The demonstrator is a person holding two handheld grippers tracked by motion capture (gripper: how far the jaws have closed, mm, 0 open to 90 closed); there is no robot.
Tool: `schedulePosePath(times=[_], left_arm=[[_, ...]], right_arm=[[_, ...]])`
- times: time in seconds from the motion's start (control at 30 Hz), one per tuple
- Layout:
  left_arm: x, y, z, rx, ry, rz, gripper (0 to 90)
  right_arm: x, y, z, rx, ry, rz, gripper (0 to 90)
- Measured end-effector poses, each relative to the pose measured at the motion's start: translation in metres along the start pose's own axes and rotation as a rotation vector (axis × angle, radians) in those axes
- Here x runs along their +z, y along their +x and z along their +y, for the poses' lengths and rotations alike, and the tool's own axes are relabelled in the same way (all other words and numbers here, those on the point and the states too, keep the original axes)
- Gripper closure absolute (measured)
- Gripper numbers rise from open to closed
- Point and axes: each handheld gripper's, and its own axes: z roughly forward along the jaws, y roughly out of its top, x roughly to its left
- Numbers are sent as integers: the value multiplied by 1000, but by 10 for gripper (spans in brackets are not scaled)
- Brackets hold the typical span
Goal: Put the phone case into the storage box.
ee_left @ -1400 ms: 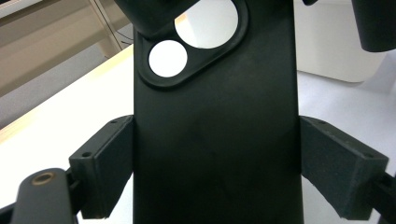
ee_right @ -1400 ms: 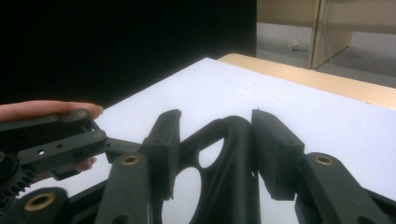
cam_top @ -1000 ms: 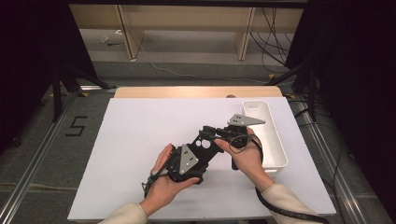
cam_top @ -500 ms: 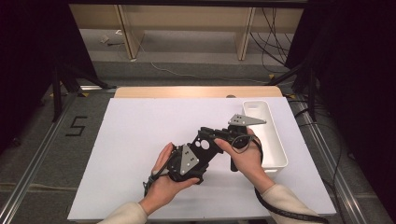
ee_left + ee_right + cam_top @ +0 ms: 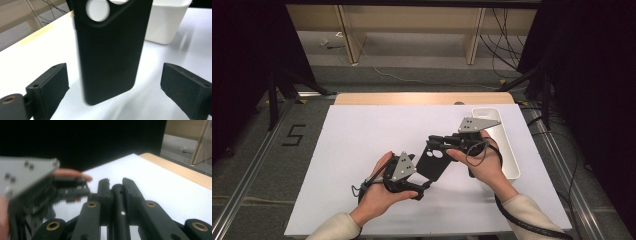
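Between the two hands, the right gripper [image 5: 443,145] now carries the black phone case [image 5: 433,161] alone, clamped at its twelve-o'clock end; left gripper [image 5: 416,189] jaws just opened wide, handover done.

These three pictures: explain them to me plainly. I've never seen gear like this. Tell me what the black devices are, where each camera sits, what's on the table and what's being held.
A person sits at a table covered by a white mat, with a hand-held two-jaw gripper in each hand. The high view looks down from above: the left gripper shows at lower left, the right gripper toward the middle. The other two pictures come from cameras riding on the grippers, looking along their black jaws.

Between the grippers is a black phone case with round camera holes. The right gripper is shut on its upper end, seen edge-on between its jaws. The left gripper's jaws have just been opening; they stand wide on either side of the case without touching it.

A white bin stands at the mat's right edge.
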Motion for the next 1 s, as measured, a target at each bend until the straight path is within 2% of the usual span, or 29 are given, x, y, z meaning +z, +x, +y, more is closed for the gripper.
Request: schedulePosePath(times=[0.13, 0.27, 0.47, 0.63, 0.8, 1.0], left_arm=[[-4, 7, 0, -20, -19, -26, 127], [-5, 11, 0, -9, -23, -56, 161], [-3, 14, -2, -4, -16, -116, 192], [-2, 16, -4, 2, -14, -136, 215], [-2, 20, -5, -15, -28, -160, 257], [2, 22, -7, -24, -42, -215, 324]], right_arm=[[-2, -1, 2, -49, 40, 21, 778], [-1, -2, 1, -69, 71, 48, 777], [1, -2, -1, -80, 104, 89, 777], [4, 0, -2, -94, 123, 114, 777], [5, 2, -2, -100, 131, 131, 777], [7, 4, -2, -110, 143, 154, 777]])
